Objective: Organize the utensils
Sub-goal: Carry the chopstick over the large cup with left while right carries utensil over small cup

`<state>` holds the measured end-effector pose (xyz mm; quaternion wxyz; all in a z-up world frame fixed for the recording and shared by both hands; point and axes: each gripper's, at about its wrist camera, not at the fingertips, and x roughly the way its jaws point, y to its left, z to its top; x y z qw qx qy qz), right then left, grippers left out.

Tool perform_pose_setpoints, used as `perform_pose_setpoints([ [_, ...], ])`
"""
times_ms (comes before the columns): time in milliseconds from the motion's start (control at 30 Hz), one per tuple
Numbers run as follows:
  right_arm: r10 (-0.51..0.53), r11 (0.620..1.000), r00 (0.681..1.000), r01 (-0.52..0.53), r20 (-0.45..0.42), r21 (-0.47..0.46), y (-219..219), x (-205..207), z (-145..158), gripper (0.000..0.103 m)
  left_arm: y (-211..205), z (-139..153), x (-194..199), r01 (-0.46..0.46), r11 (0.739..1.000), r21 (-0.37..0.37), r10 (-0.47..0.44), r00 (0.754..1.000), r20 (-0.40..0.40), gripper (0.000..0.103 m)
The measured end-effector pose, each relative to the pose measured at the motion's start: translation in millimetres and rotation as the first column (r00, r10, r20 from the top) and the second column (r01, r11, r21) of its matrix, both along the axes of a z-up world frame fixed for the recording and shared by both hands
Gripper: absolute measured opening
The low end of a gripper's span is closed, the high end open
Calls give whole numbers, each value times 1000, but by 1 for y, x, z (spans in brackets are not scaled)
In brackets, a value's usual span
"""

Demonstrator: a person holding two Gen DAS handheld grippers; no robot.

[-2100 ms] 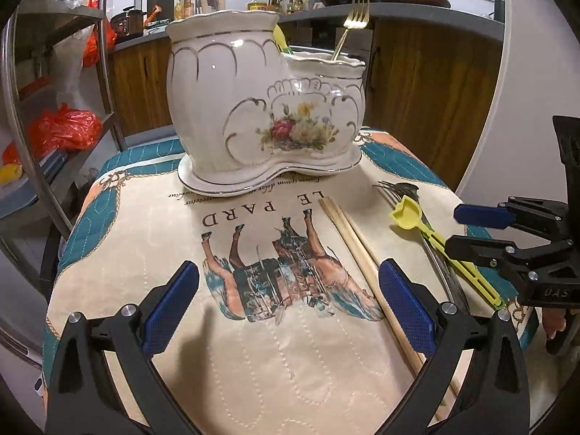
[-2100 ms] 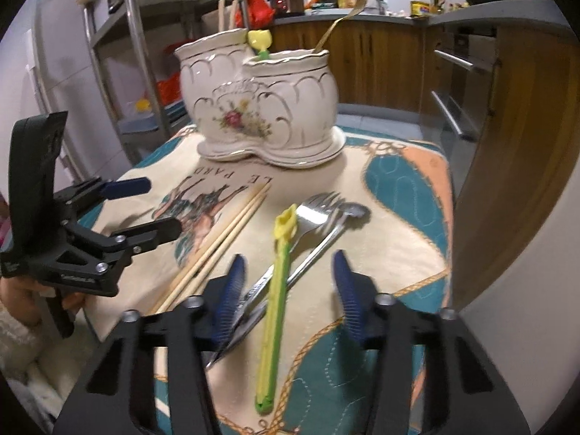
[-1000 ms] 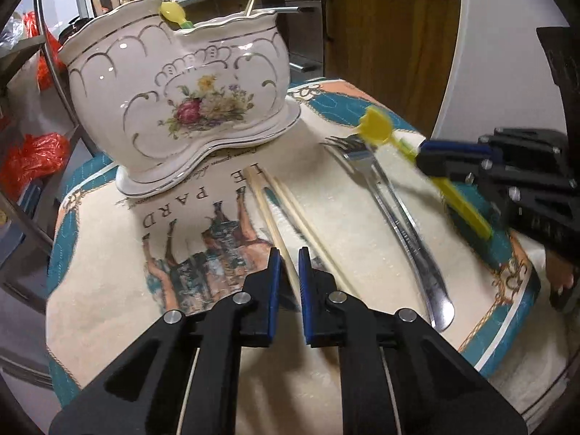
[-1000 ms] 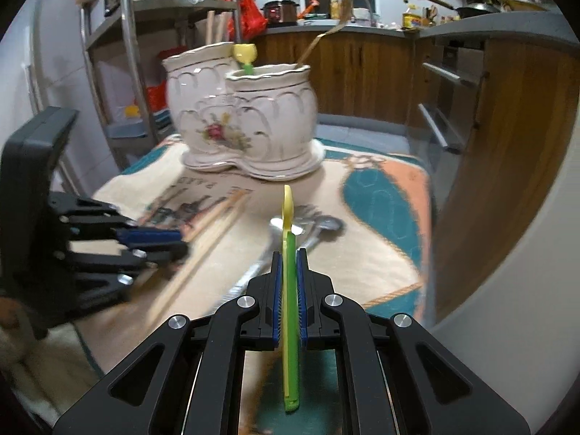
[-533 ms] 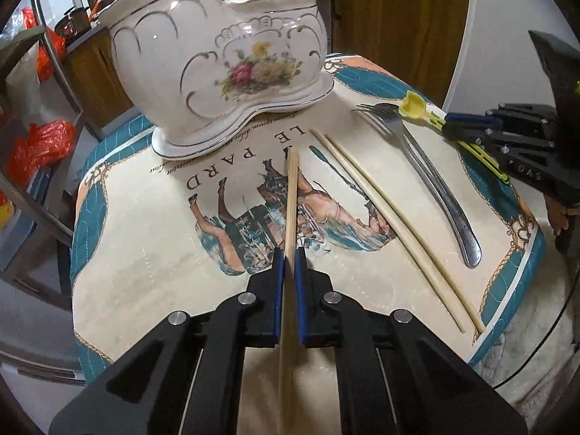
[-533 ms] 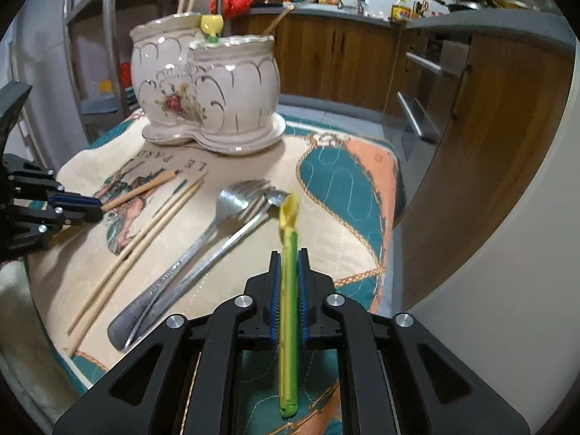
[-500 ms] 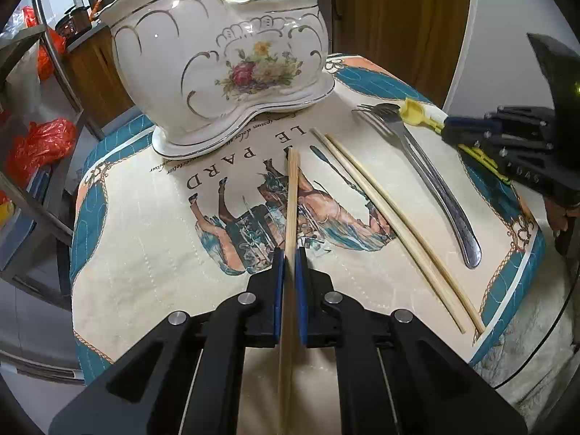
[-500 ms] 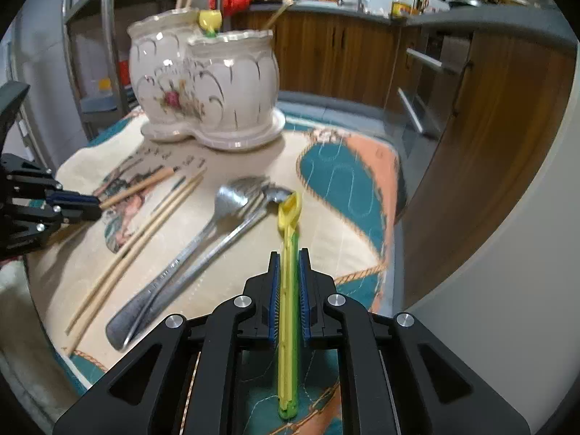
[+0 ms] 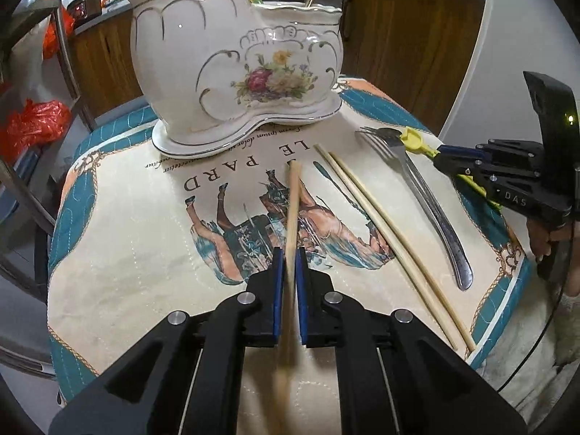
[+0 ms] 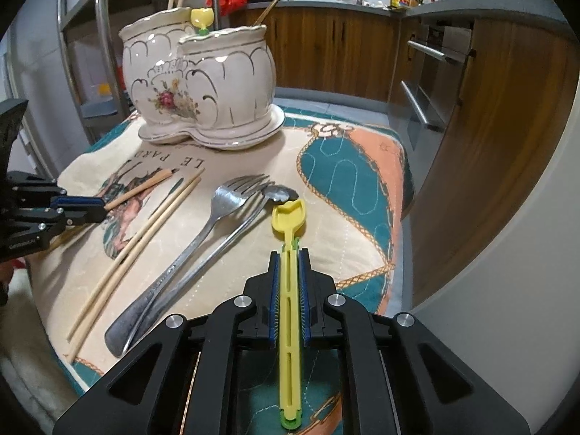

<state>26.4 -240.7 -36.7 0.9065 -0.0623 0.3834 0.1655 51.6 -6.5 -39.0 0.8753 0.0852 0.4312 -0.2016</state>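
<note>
Two hand-held grippers work a kitchen table draped in a printed quilted cloth. The left gripper is clamped on a pale wooden chopstick, gripped partway along so the tip juts ahead of the jaws toward the white two-compartment ceramic holder with gold trim and painted flowers, which stands just beyond it. The right gripper is closed on a slim yellow plastic spoon with a green end, its bowl pointing forward, the holder ahead and to its left.

Between the two grippers lie a pair of loose pale chopsticks, a steel fork and a steel spoon whose handles cross.

Both held pieces look light and stiff; the chopstick, smooth and thin, seems liable to pivot in the pads, so a hold nearer mid-length should keep it steadier. The ceramic holder looks heavy but fragile, best entered gently from above.
</note>
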Motion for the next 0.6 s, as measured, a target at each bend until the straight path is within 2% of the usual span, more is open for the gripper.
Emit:
perform_pose_setpoints([
  [133, -14, 1000, 998, 13, 60, 28, -1, -6, 11, 11, 2, 1, -5, 8, 1000, -2, -8, 999, 35, 6],
  [267, -18, 997, 992, 8, 126, 80, 0, -12, 24, 11, 14, 18, -15, 23, 998, -53, -16, 993, 120, 6],
  [433, -11, 985, 975, -28, 223, 171, 7, -14, 50, 11, 27, 51, -30, 47, 993, -110, -14, 960, 279, 6],
  [600, 1, 968, 959, -72, 284, 242, 18, -5, 76, 11, 42, 88, -23, 33, 982, -189, 49, 910, 412, 6],
])
